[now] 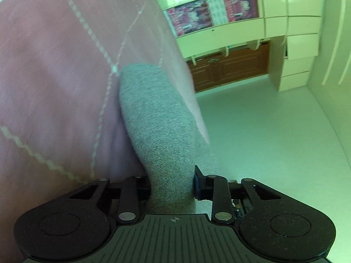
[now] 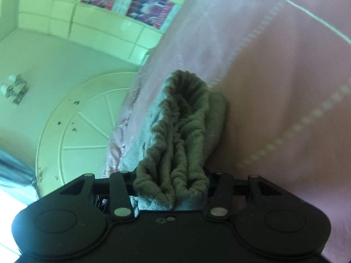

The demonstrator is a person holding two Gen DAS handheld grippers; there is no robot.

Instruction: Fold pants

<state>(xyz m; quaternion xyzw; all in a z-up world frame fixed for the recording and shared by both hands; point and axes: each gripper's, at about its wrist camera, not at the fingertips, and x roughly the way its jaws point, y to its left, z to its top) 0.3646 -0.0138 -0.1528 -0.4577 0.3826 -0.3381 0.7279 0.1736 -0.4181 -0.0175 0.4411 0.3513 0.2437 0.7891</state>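
While squeezed narrow on the grey pants [image 1: 158, 118], left claw [image 1: 173, 188] pinches smooth cloth; right claw [image 2: 171, 188] grips the bunched waistband, over pink blanket [image 1: 54, 76].

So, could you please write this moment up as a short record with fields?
surface: pink bedspread with pale stitched lines
garment: grey pants, one end in each gripper
left gripper: shut on a flat, smooth part of the pants
right gripper: shut on the bunched, gathered part
background: pale cabinets, wooden doors below
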